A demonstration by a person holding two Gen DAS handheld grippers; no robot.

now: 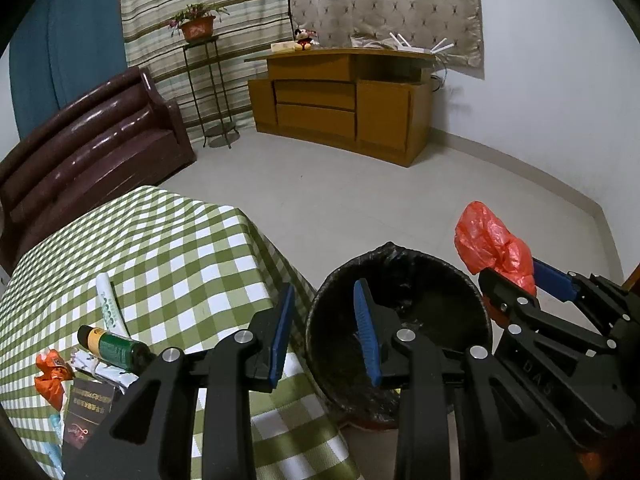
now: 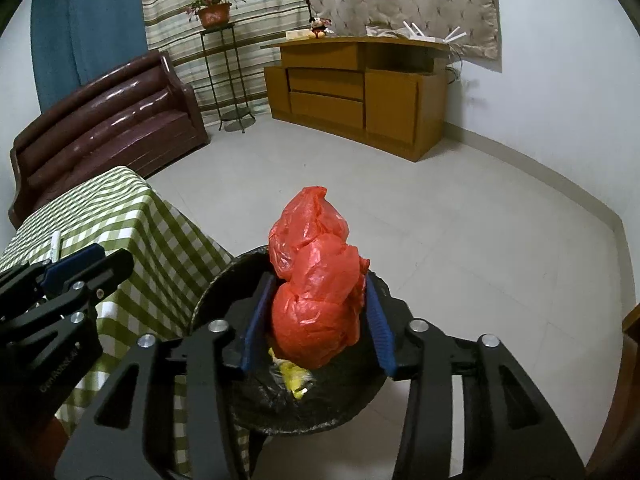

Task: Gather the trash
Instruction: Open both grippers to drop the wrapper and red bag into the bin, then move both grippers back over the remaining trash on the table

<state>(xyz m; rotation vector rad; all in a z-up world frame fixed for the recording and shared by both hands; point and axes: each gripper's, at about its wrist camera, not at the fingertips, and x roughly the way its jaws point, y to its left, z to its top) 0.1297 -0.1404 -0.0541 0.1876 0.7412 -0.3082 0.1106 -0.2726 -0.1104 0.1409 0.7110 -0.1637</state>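
Red plastic was the main thing going on: the right gripper (image 2: 318, 320) had its blue pads (image 2: 256, 320) pressed in on both sides of a crumpled red bag (image 2: 316, 280), holding it right in the middle of the right wrist view, directly above the black-lined trash bin (image 2: 224, 288). Some yellow scrap (image 2: 294, 380) sat down inside the bin, just below the bag.

From the left wrist view, the same bag (image 1: 494, 242) showed up at the right edge of the frame, over the far rim of the bin (image 1: 320, 320). The left gripper (image 1: 326, 336) hung in the lower middle with its jaws spread wide and nothing between them, one blue pad over the checked tablecloth (image 1: 168, 248), the other over the bin's opening.

More trash was lying on the table in the lower left of that frame: a dark green bottle (image 1: 114, 348) on its side, a white tube (image 1: 108, 300) above it, an orange wrapper (image 1: 50, 376) and a dark box (image 1: 86, 412) near the edge. The bin stood on the floor just beside the table's corner. A brown sofa (image 1: 92, 136) sat in the upper left, a wooden cabinet (image 1: 340, 104) in the upper middle.
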